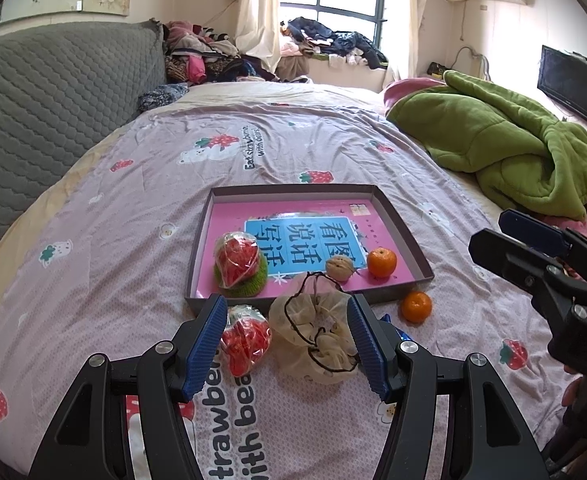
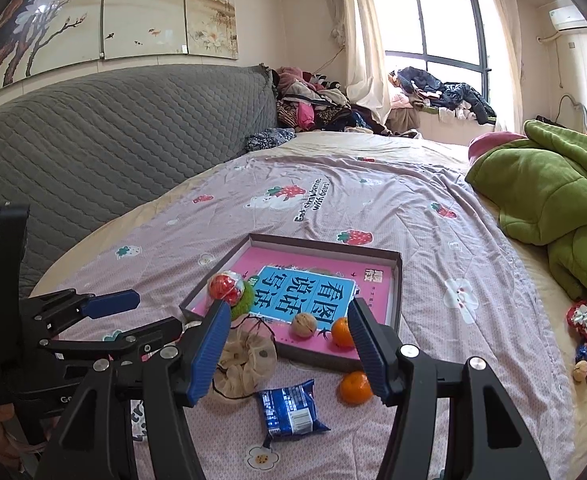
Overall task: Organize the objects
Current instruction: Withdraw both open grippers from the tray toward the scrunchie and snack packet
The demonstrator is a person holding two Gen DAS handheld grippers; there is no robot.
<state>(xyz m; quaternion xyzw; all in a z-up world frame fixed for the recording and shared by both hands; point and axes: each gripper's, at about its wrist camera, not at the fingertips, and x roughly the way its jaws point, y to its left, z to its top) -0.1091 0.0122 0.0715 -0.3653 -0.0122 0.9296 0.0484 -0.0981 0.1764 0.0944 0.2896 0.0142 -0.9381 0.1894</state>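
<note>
Bed [image 1: 133, 240], pink strawberry-print cover: carries everything.

Shallow grey cardboard tray [image 1: 407, 232] with pink printed floor, the landmark: inside, near its front wall, a red bagged item on a green knitted base [image 1: 239, 266], a tan walnut [image 1: 339, 268] and one orange mandarin [image 1: 381, 262].

Beige mesh drawstring pouch [image 1: 317, 336]: outside the tray, against its front wall, directly ahead of the left claw [image 1: 289, 344], which stands wide and empty, the pouch within its span.

Blue foil snack packet [image 2: 289, 406]: in front of the tray, centred ahead of the right claw [image 2: 289, 356], wide, empty; long axis runs roughly away from the claw.

Second red bagged item [image 1: 245, 340]: left of the pouch.

Second orange mandarin [image 2: 355, 388]: at the tray's front right corner, nearer the right claw.
</note>
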